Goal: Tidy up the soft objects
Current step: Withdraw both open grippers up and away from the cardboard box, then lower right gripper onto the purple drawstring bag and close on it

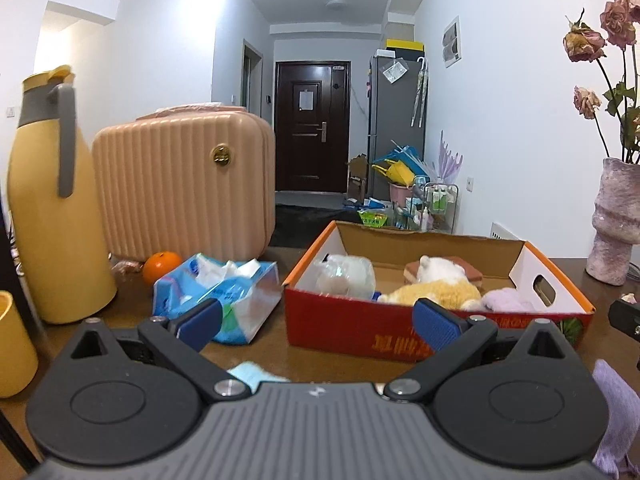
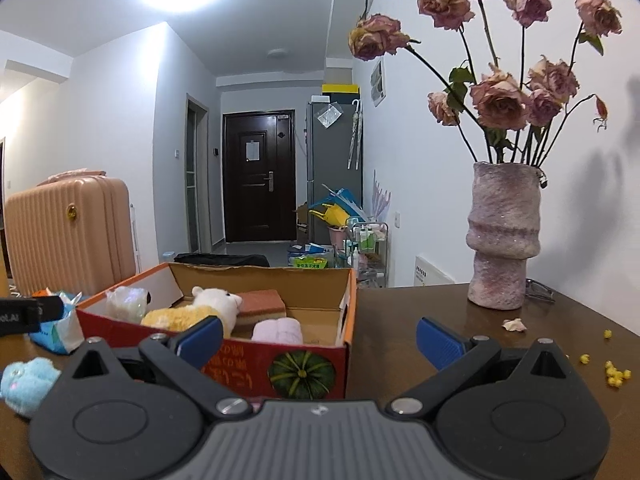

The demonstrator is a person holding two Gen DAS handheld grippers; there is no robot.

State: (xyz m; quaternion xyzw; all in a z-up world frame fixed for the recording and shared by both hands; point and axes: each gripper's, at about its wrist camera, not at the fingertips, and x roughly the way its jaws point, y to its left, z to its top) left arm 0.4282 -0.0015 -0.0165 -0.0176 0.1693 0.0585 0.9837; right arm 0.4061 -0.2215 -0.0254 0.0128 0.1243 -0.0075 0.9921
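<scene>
You can see large yellow characters printed on the red front of the cardboard box (image 1: 384, 336), upside down from here and not readable. The green snack bag (image 2: 310, 263) on the floor carries characters too small to make out.

Cardboard box (image 2: 280, 354), fluffy plush toy (image 2: 188, 316), ribbed plastic suitcase (image 1: 180, 184)

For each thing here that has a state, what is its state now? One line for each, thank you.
Left hand-held gripper: open, holds nothing.
Right hand-held gripper: open, holds nothing.
Box: open on top, holds plush toy, sponge, pink towel, wrapped bundle.
Tissue pack: torn open, outside the box.
Blue plush: on the table, outside the box.
Suitcase: shut, upright.
Roses: wilted, in vase.
</scene>
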